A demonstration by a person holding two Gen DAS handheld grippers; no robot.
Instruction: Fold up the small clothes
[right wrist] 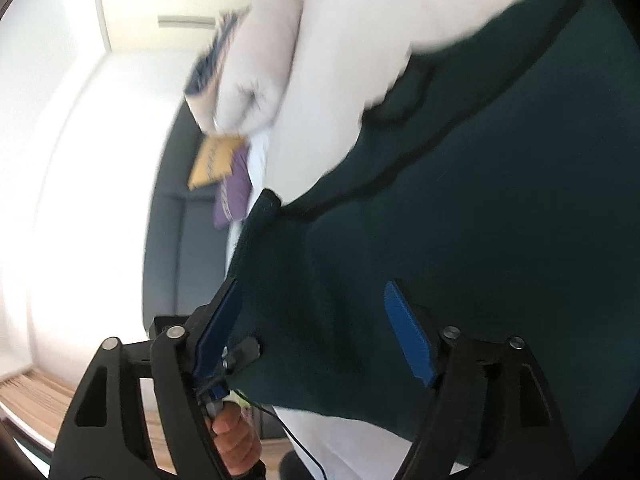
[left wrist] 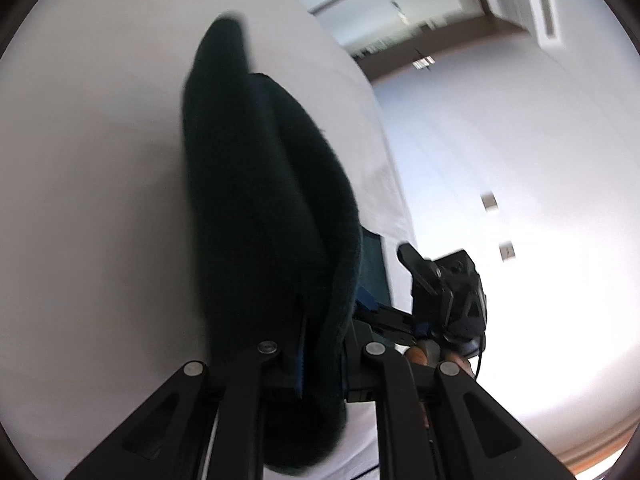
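Note:
A dark green garment [left wrist: 260,208] hangs in front of the white bed sheet [left wrist: 100,160]. My left gripper [left wrist: 316,352] is shut on its folded edge, with the cloth bunched between the blue pads. In the right wrist view the same garment [right wrist: 460,208] spreads wide over the white sheet [right wrist: 340,80]. My right gripper [right wrist: 316,320] is open, its blue pads [right wrist: 408,332] far apart, and the cloth lies between and over them. The other gripper [left wrist: 444,292] shows at the lower right of the left wrist view.
A white pillow [right wrist: 256,84], a blue patterned cushion [right wrist: 208,56], a yellow cushion [right wrist: 216,160] and a purple cushion [right wrist: 234,196] lie at the head of the bed. A dark headboard [right wrist: 180,220] and wooden floor [right wrist: 36,396] are beyond. A hand [right wrist: 236,440] holds the left gripper.

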